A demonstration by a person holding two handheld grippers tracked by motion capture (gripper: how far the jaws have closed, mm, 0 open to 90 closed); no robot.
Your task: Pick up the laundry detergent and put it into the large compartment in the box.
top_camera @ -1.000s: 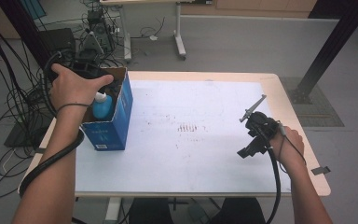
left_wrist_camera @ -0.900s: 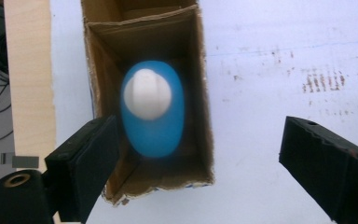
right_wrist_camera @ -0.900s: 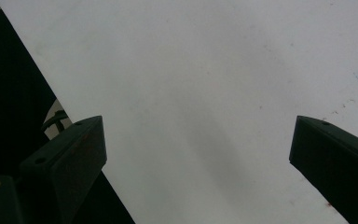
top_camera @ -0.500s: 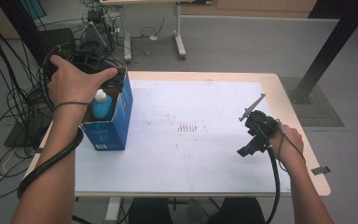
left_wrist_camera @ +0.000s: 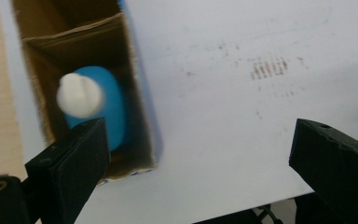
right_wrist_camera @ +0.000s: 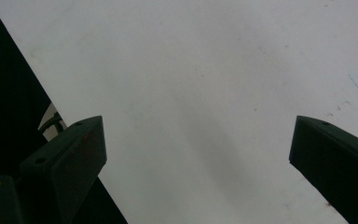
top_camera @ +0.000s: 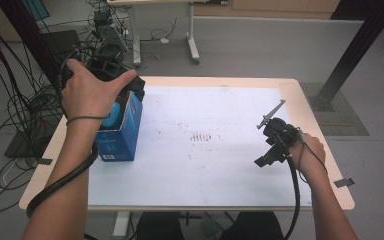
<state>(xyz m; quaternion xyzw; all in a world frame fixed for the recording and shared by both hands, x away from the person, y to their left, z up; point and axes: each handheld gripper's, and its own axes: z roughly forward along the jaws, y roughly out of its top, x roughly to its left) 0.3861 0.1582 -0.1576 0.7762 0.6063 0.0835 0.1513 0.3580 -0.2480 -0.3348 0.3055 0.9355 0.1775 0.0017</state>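
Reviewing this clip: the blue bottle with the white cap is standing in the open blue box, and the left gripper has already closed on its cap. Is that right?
Not quite. The blue bottle with the white cap does stand in the open blue box, but the left gripper has not closed on the cap: the left gripper view shows its fingers wide apart above the box, holding nothing.

our forearms are bare, a thin dark band round the left wrist; black grippers with square matte jaws trail thick black cables.

White table sheet with dark smudges, cables on grey floor, black post
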